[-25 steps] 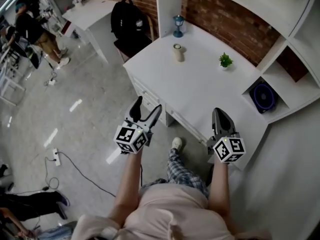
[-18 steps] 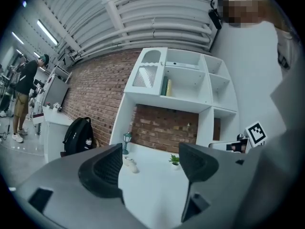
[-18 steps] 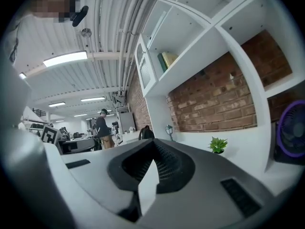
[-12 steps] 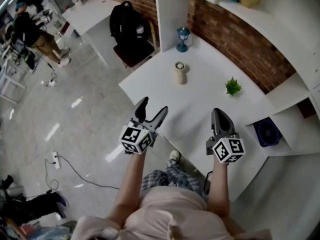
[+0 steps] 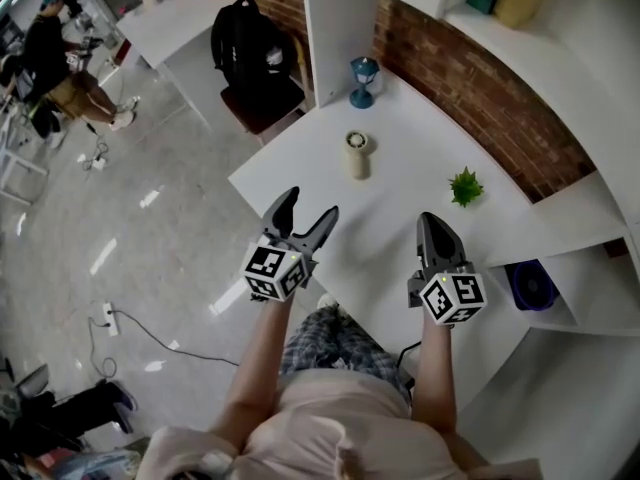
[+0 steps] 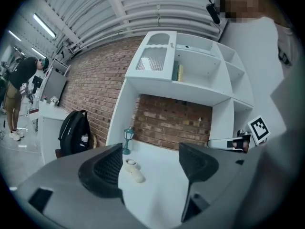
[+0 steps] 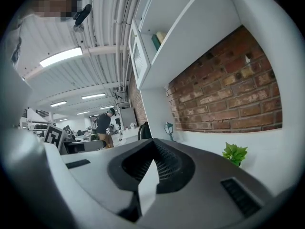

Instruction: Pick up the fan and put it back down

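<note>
The fan (image 5: pixel 528 284), a round dark-blue disc, stands in a low shelf cubby at the desk's right end, seen only in the head view. My left gripper (image 5: pixel 305 213) hangs open over the white desk's (image 5: pixel 400 183) near left edge, nothing between its jaws; in the left gripper view (image 6: pixel 150 163) the bare desktop shows through the gap. My right gripper (image 5: pixel 432 223) is over the desk's front edge, left of the fan and apart from it. Its jaws meet at the tips (image 7: pixel 153 144), shut and empty.
On the desk stand a cream cylinder (image 5: pixel 357 155), a blue lantern (image 5: pixel 363 80) and a small green plant (image 5: pixel 465 185) by the brick wall. A black backpack (image 5: pixel 250 48) sits on a chair to the left. A person (image 5: pixel 55 58) works far left.
Both grippers have come forward from beside the desk to over its front edge. The fan's cubby has slid down toward the lower right of the head view.
</note>
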`<action>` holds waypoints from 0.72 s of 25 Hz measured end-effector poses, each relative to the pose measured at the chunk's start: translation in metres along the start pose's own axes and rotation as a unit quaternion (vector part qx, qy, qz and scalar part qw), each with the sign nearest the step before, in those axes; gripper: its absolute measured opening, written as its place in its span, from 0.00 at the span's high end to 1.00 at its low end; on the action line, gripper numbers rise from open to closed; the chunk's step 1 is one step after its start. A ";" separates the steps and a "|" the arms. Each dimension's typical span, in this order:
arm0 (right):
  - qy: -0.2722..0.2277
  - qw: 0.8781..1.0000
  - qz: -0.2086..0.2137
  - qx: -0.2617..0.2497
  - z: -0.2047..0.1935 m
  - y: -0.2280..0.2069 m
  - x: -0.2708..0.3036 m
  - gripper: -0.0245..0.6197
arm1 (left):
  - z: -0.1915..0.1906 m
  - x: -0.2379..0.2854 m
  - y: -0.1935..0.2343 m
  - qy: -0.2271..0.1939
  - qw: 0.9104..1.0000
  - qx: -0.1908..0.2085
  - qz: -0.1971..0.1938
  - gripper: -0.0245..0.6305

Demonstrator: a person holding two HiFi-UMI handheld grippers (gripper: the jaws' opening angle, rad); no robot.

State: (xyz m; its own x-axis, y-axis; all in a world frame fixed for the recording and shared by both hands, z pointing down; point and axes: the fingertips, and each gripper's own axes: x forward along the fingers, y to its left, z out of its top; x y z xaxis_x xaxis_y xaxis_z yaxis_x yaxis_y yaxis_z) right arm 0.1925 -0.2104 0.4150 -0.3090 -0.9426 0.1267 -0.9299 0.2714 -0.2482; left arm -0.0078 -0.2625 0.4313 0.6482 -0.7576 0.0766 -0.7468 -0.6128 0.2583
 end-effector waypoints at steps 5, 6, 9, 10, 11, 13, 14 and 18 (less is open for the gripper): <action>0.002 1.000 -0.005 -0.006 0.005 -0.007 0.021 0.94 | -0.007 0.027 0.010 0.015 1.000 -0.003 -0.004 0.42; 0.004 1.000 -0.006 -0.011 0.006 -0.008 0.026 0.94 | -0.009 0.033 0.012 0.020 1.000 -0.003 -0.006 0.42; 0.008 1.000 -0.005 -0.024 0.011 -0.012 0.047 0.94 | -0.016 0.055 0.019 0.039 0.999 0.002 -0.012 0.42; 0.009 0.999 -0.004 -0.031 0.012 -0.014 0.056 0.94 | -0.018 0.063 0.022 0.045 0.999 0.003 -0.012 0.42; 0.012 0.999 -0.004 -0.038 0.013 -0.016 0.066 0.94 | -0.021 0.072 0.026 0.051 0.999 0.004 -0.011 0.42; 0.019 0.998 -0.007 -0.051 0.012 -0.023 0.085 0.94 | -0.027 0.090 0.034 0.062 0.998 0.004 -0.004 0.42; 0.021 0.998 -0.009 -0.054 0.010 -0.027 0.094 0.94 | -0.031 0.098 0.039 0.067 0.998 0.002 0.002 0.42; 0.038 0.998 -0.007 -0.057 -0.009 -0.040 0.130 0.94 | -0.051 0.129 0.055 0.087 0.996 -0.015 0.019 0.42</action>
State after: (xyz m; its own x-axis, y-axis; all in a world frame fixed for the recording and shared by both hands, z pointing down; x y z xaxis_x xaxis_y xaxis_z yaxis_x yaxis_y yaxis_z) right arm 0.1878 -0.3424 0.4504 -0.3053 -0.9305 0.2024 -0.9498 0.2823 -0.1349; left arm 0.0424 -0.3820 0.5049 0.6368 -0.7284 0.2527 -0.7688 -0.5750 0.2799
